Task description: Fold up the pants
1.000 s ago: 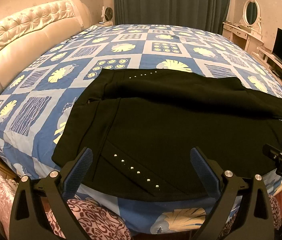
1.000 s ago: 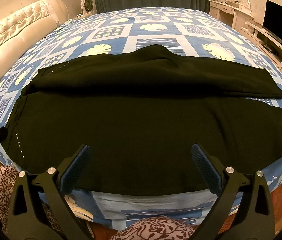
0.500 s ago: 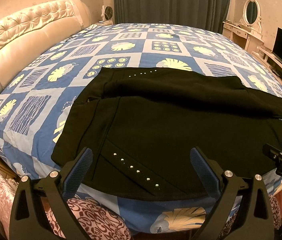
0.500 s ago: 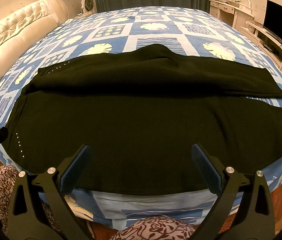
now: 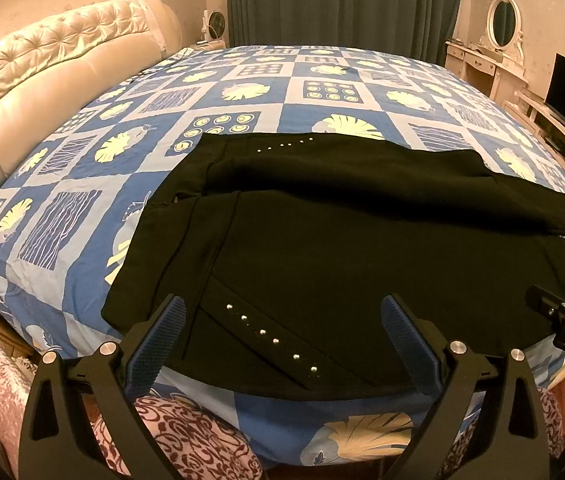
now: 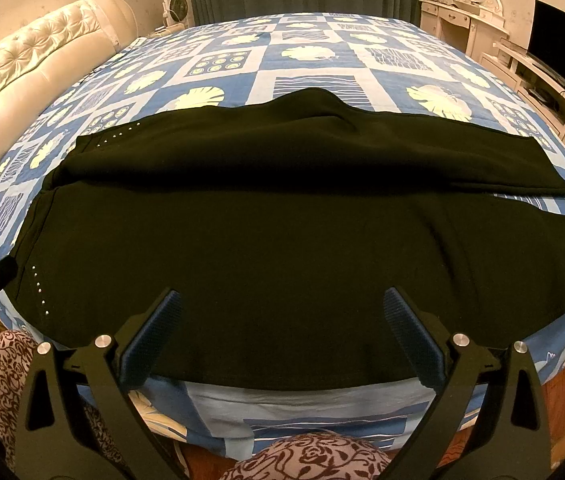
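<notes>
Black pants (image 5: 322,240) lie spread flat on the bed, waist to the left, the two legs running right, side by side. Rows of small silver studs mark the pockets. The pants also fill the middle of the right wrist view (image 6: 282,240). My left gripper (image 5: 282,320) is open and empty, hovering above the near waist corner by the stud row. My right gripper (image 6: 282,312) is open and empty above the near leg's front edge. Each gripper's tip shows at the edge of the other's view.
The bed (image 5: 82,220) has a blue and white patchwork sheet with leaf prints. A tufted cream headboard (image 5: 50,60) is on the left. A white dresser with a mirror (image 5: 494,52) and a TV (image 6: 562,52) stand at the right. Dark curtains hang behind.
The left wrist view has shifted very slightly. The pants lie unchanged and both grippers stay open.
</notes>
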Demonstrator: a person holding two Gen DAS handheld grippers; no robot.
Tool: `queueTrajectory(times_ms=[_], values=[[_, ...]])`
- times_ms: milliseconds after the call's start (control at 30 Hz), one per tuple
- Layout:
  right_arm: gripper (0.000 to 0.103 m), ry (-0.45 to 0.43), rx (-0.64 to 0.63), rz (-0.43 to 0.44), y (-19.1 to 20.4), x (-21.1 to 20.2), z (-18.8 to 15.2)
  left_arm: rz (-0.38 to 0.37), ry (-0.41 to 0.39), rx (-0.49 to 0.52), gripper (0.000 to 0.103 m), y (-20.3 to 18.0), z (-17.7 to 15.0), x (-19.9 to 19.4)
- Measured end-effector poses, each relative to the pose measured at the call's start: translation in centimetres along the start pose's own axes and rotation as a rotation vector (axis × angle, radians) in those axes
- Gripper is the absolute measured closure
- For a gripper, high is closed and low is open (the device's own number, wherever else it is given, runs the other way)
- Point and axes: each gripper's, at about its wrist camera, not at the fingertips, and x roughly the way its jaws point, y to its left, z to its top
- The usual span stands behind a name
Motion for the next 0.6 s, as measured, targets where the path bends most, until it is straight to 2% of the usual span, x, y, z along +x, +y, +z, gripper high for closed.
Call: queueTrajectory(times_ms=[600], values=[[0.002,0.002,0.001,0.0,0.21,0.12,-0.3,-0.008,0.019,0.009,0.006,-0.11,-0.54,0.22]])
